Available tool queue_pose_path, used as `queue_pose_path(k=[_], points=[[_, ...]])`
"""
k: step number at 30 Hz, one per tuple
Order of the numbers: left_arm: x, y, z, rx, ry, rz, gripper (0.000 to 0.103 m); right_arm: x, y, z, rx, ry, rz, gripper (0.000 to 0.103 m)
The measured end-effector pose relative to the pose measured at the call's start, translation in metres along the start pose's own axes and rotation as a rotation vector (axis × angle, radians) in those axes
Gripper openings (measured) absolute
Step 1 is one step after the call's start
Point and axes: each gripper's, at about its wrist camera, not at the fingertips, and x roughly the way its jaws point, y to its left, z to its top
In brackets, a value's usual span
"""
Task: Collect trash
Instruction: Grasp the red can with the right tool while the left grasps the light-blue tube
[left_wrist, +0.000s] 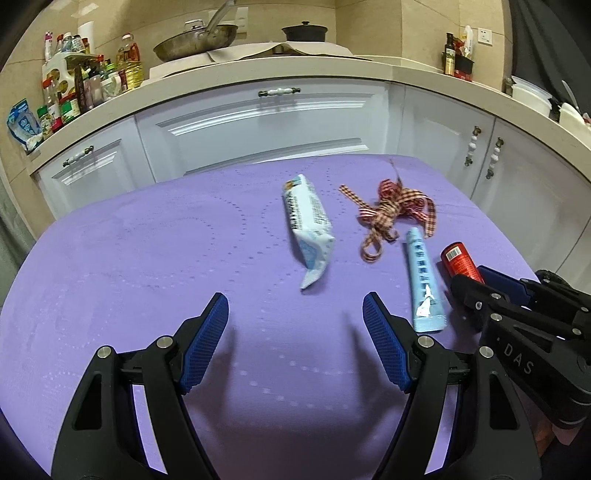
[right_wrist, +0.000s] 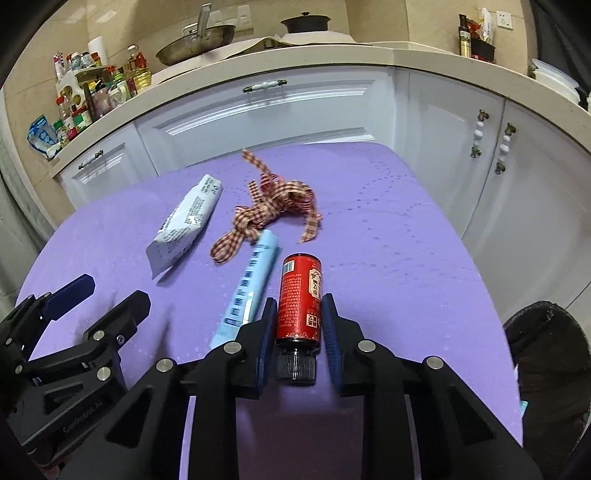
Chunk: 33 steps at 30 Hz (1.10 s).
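Right gripper (right_wrist: 299, 325) squeezing red bottle (right_wrist: 300, 299) on purple table (right_wrist: 406, 258), blue tube (right_wrist: 251, 288) just left of bottle, left gripper (left_wrist: 295, 332) wide open, holding nothing.

A red bottle (right_wrist: 300, 299) with a black cap lies on its side on the purple table (right_wrist: 388, 258). Just left lies a flat blue tube (right_wrist: 251, 284), then a tangled checked ribbon (right_wrist: 273, 212) and a white wrapper (right_wrist: 186, 225).

White cabinets (left_wrist: 266, 125), beige countertop (left_wrist: 258, 70), tiled wall (left_wrist: 406, 22), purple-covered table (left_wrist: 147, 258)
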Motion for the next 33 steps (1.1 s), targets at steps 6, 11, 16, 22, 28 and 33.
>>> queue_pose_path(k=[6,11,16,22,28,33], points=[[0.002,-0.026,0.003,0.032,0.003,-0.03,0.073,-0.005,-0.026,-0.001,0.043,-0.006,-0.028,0.025],[0.008,-0.046,0.008,0.047,0.016,-0.053,0.073,-0.009,-0.043,-0.002,0.072,-0.009,-0.03,0.025],[0.014,-0.065,0.01,0.072,0.027,-0.065,0.073,-0.01,-0.051,-0.005,0.089,-0.012,-0.021,0.025],[0.025,-0.077,0.011,0.09,0.06,-0.074,0.06,-0.011,-0.057,-0.006,0.101,-0.013,-0.007,0.025],[0.033,-0.084,0.01,0.125,0.104,-0.111,0.019,-0.012,-0.06,-0.006,0.105,-0.014,0.004,0.025],[0.028,-0.079,0.01,0.105,0.079,-0.117,0.018,-0.014,-0.06,-0.006,0.104,-0.022,-0.001,0.025]])
